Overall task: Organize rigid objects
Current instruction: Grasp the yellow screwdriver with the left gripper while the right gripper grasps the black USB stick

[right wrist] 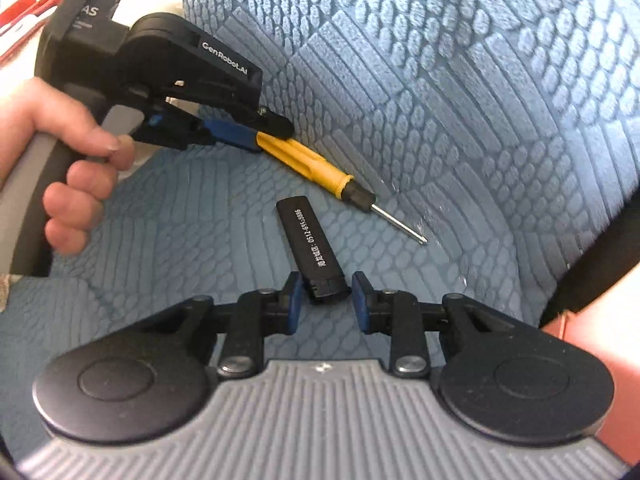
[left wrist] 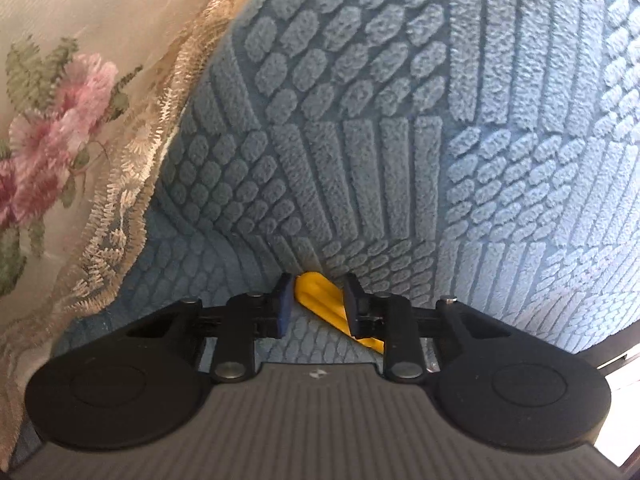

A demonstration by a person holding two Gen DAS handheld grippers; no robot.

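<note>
A yellow-handled screwdriver [right wrist: 316, 168] lies on the blue textured sofa seat [right wrist: 180, 232], its metal tip pointing right toward the backrest. My left gripper [left wrist: 316, 304] is around the end of its yellow handle [left wrist: 324, 300]; the jaws look partly open, with the handle touching the right pad. It shows in the right wrist view [right wrist: 256, 132] at the handle's end. A black lighter [right wrist: 310, 240] with white print lies on the seat. My right gripper [right wrist: 325, 300] is open, its pads on either side of the lighter's near end, not touching.
The blue sofa backrest [left wrist: 400, 100] rises just behind both objects. A cream embroidered floral cloth [left wrist: 60, 120] drapes at the left. A person's hand [right wrist: 60, 168] holds the left gripper's handle. A pinkish surface [right wrist: 600, 360] lies at the right edge.
</note>
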